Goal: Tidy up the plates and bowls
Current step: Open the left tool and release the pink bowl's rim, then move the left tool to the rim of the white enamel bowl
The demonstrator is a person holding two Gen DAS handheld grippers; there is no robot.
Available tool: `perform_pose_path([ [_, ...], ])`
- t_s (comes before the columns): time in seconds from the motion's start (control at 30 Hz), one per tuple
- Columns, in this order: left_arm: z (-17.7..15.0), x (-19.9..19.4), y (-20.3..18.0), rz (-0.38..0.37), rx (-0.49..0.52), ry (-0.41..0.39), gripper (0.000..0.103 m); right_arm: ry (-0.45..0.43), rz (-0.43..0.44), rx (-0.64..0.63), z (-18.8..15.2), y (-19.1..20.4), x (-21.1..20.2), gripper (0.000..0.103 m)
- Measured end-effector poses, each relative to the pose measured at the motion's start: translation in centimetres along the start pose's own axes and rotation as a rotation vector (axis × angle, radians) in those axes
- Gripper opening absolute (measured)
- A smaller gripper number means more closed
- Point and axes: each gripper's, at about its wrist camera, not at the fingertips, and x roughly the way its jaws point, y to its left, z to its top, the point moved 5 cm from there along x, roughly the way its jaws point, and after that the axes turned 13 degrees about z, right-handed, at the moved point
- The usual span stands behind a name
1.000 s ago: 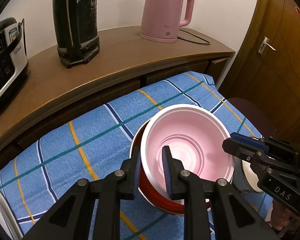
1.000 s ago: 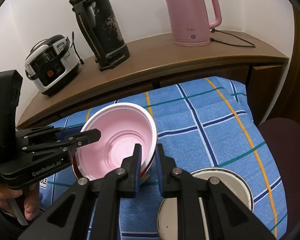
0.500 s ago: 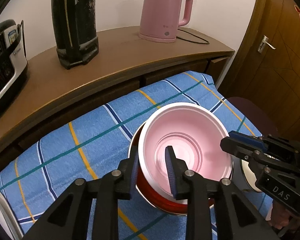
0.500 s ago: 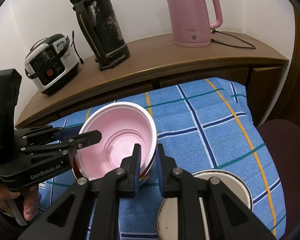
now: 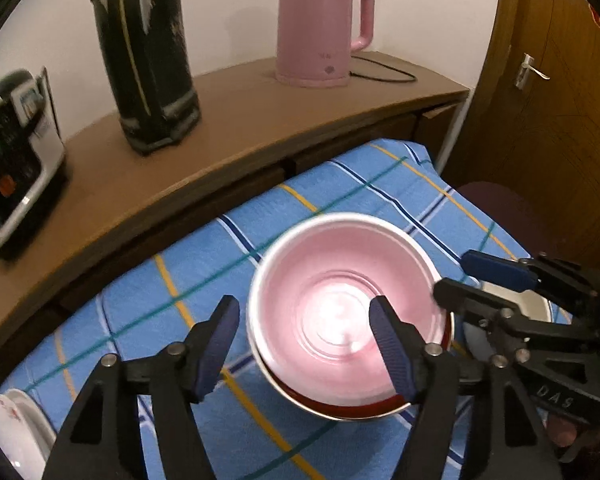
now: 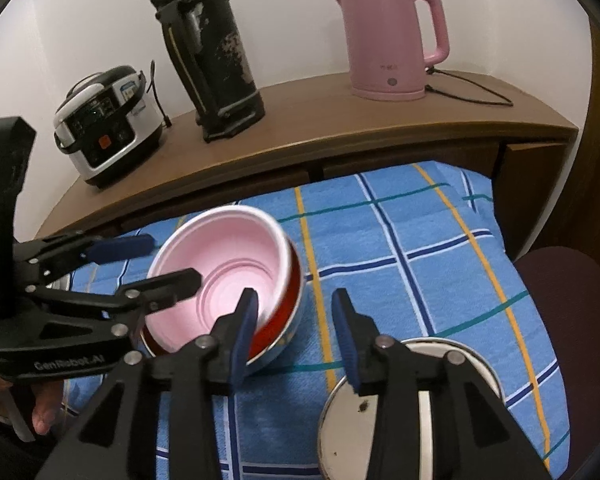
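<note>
A pink bowl (image 5: 340,300) rests nested inside a red bowl (image 5: 340,404) on the blue checked cloth (image 5: 160,308). My left gripper (image 5: 304,320) has its jaws opening, with the pink bowl's near left rim between them and neither pad pressing on it. In the right wrist view the pink bowl (image 6: 220,264) leans slightly in the red bowl (image 6: 284,320). My right gripper (image 6: 295,304) is also opening, straddling the bowls' right rim without gripping it. Each gripper shows in the other's view: the right gripper (image 5: 468,280) and the left gripper (image 6: 160,264).
A white enamel dish (image 6: 380,420) lies under my right gripper, and a white plate (image 5: 12,432) sits at the cloth's lower left. The wooden counter (image 6: 340,128) behind holds a pink kettle (image 6: 388,40), a black flask (image 6: 212,60) and a rice cooker (image 6: 104,120). A dark stool (image 6: 572,300) stands at the right.
Both grippers were shut on the pink bowl's rim and have spread their jaws, letting it go. The pink bowl has settled lower into the red bowl.
</note>
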Motion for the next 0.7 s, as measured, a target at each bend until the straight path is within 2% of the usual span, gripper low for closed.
perform_pose_path([
  [0.3, 0.7, -1.5, 0.8, -0.051, -0.058, -0.028, 0.07, -0.08, -0.025, -0.029, 0.4, 0.1, -3.6, 0.039],
  [0.53, -0.1, -4.0, -3.0, -0.146, -0.012, -0.063, 0.07, -0.137, -0.136, -0.003, -0.9, -3.3, -8.3, 0.039],
  [0.7, -1.3, -6.0, -7.0, -0.204, 0.057, -0.11, 0.07, -0.123, -0.186, 0.015, -2.8, -5.7, -9.8, 0.039],
])
